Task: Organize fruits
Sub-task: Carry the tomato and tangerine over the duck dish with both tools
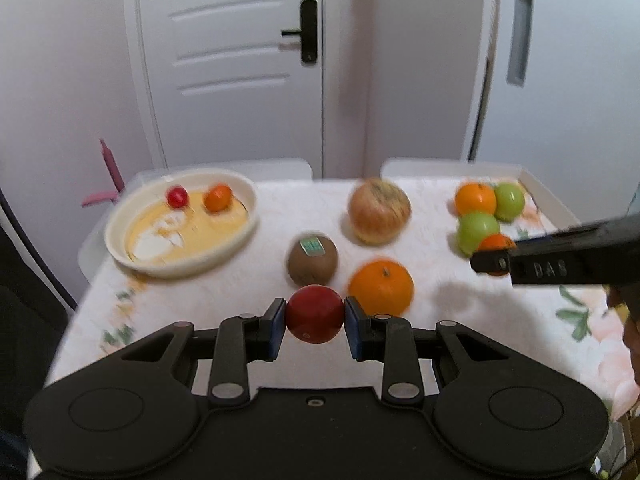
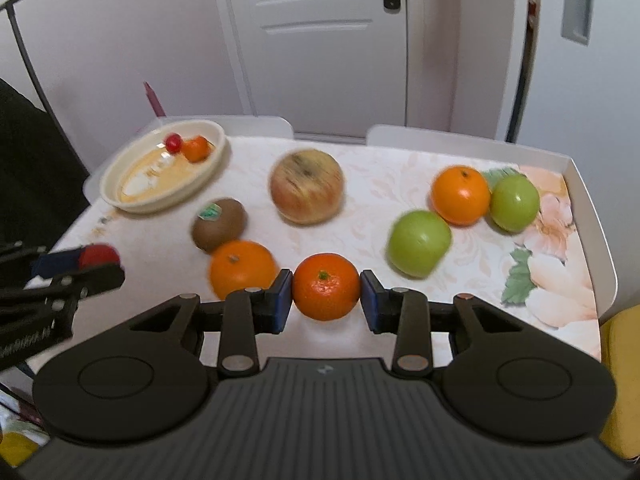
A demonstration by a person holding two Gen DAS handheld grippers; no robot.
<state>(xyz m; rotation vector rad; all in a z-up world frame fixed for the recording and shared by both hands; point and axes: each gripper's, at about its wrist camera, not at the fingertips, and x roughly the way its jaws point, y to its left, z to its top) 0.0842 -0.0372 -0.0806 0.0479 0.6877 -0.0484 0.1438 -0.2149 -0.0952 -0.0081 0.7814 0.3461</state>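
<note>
Left wrist view: my left gripper (image 1: 315, 315) pinches a red fruit (image 1: 315, 314) above the bench (image 1: 240, 280), near a kiwi (image 1: 312, 260); a cream dish (image 1: 180, 226) lies far left.

Right wrist view: my right gripper (image 2: 326, 289) pinches a mandarin (image 2: 326, 286) between an orange (image 2: 242, 268) and a green apple (image 2: 418, 243).

We see our left gripper (image 1: 315, 316) clamped on a red fruit (image 1: 315, 314). Our right gripper (image 2: 326, 295) pinches a tangerine (image 2: 326, 286), tilted downward.

You are in a home: a white panelled door (image 1: 236, 60) with a lock handle (image 1: 308, 32), a floral-clothed surface (image 2: 400, 168).
</note>
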